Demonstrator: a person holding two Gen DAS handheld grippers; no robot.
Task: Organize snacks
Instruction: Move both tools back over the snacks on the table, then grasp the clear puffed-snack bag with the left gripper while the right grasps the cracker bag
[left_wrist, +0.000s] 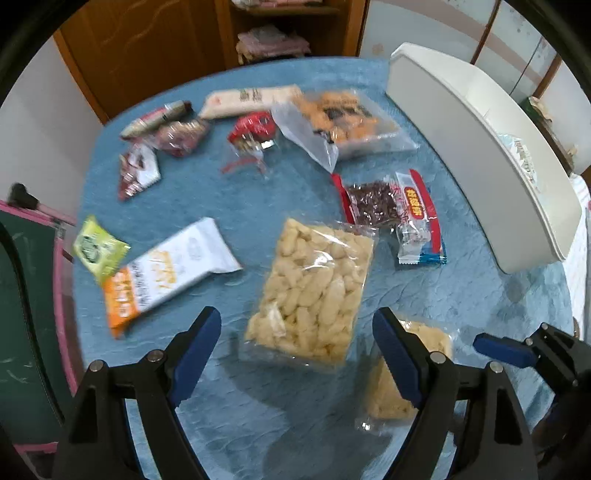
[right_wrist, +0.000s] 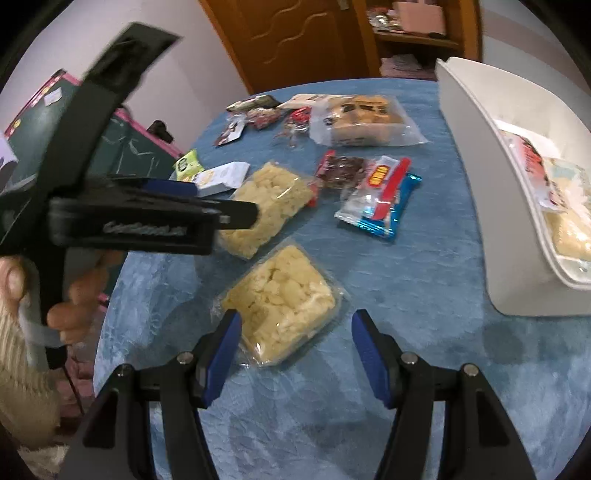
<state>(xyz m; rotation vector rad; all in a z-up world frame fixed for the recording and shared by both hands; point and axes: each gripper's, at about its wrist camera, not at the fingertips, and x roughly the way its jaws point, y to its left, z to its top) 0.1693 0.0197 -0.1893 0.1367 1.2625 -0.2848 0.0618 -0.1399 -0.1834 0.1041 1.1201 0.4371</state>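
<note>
Many snack packs lie on a round table with a blue cloth (left_wrist: 236, 199). My left gripper (left_wrist: 295, 328) is open and empty, just short of a clear bag of pale puffed sticks (left_wrist: 314, 288). My right gripper (right_wrist: 295, 332) is open and empty, its jaws on either side of the near end of a second clear bag of pale snacks (right_wrist: 280, 306), which also shows in the left wrist view (left_wrist: 402, 384). The white bin (right_wrist: 480, 184) at the right holds some packs (right_wrist: 565, 206). The left gripper also shows in the right wrist view (right_wrist: 255, 214).
Farther back lie an orange-and-white pack (left_wrist: 166, 273), a green pack (left_wrist: 98, 247), a red-and-blue pack (left_wrist: 417, 218), a clear bag of orange snacks (left_wrist: 343, 118) and several small packs (left_wrist: 177, 129). A green board with a pink frame (left_wrist: 26, 295) stands left of the table.
</note>
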